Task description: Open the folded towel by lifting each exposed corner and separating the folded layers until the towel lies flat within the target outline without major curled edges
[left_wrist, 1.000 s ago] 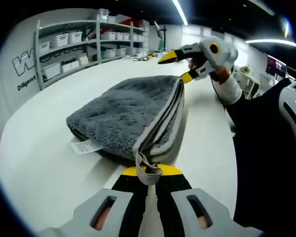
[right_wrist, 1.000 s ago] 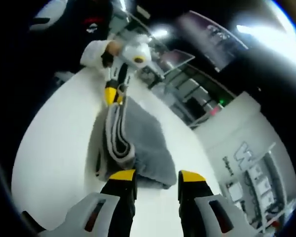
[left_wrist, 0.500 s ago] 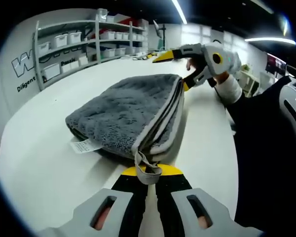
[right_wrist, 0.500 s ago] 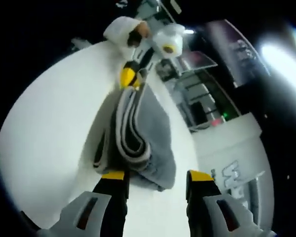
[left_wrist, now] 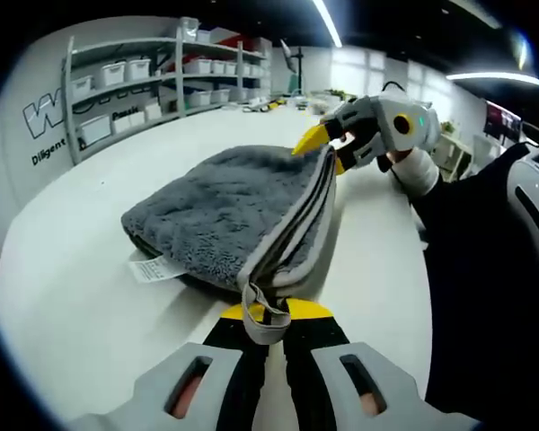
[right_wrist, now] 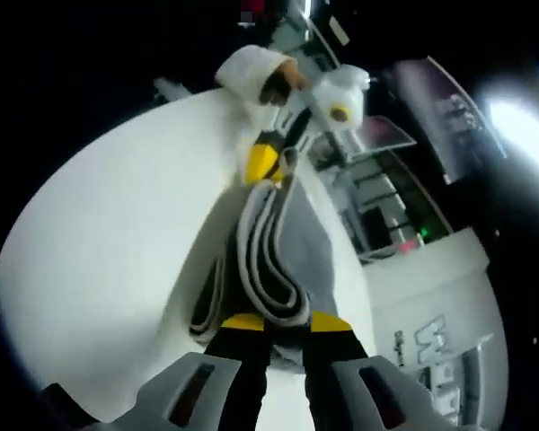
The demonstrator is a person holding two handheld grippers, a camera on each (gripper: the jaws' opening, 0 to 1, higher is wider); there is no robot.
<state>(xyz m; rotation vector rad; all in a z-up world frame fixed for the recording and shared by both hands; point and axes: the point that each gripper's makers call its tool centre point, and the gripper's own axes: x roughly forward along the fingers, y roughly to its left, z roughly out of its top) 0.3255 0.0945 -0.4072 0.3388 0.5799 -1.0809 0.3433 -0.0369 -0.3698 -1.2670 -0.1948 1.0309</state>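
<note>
Both grippers are pinching opposite corners of the folded towel (left_wrist: 234, 211): left gripper (left_wrist: 268, 316) clamping, right gripper (right_wrist: 278, 321) seemingly gripping; next, lifting layers apart.

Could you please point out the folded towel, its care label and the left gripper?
folded towel (left_wrist: 225, 202): left gripper view, grey top face.
care label (left_wrist: 153, 267): left gripper view, white tag.
left gripper (left_wrist: 268, 325): left gripper view, between yellow fingertips.

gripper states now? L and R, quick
Left gripper: shut on the near corner of the folded grey towel.
Right gripper: jaws close around the towel's far stacked edge; cannot tell if fully clamped.
</note>
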